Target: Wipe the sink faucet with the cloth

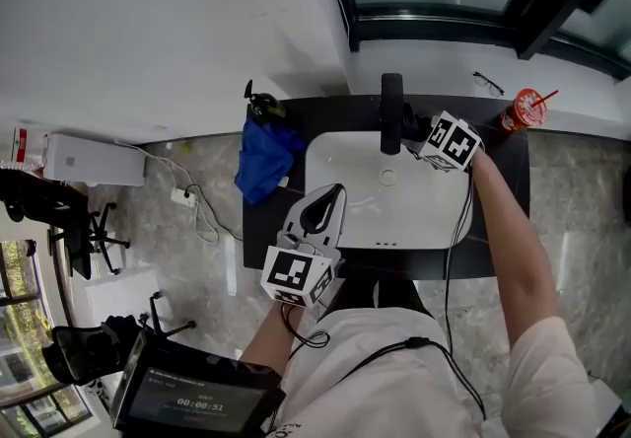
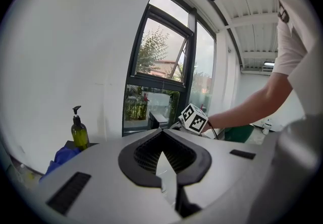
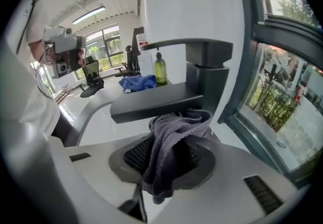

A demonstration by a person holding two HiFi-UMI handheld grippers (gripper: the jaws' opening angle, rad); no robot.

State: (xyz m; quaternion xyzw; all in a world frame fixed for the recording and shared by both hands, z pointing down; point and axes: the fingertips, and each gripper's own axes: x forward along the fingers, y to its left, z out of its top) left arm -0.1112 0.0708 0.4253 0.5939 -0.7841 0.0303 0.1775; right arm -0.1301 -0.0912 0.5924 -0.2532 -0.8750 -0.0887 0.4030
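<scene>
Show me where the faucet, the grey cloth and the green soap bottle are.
faucet (image 3: 151,103): right gripper view, on the flat dark spout.
grey cloth (image 3: 169,140): right gripper view, on the fold hanging between the jaws.
green soap bottle (image 2: 79,136): left gripper view, on the bottle's body.

Over on the left of the bench (image 1: 325,115) I've got a blue fabric bundle (image 1: 266,158), with a green pump bottle (image 2: 79,134) just behind it. Far right, there's a red cup with straw (image 1: 525,110) and glasses (image 1: 487,83) nearby.
</scene>
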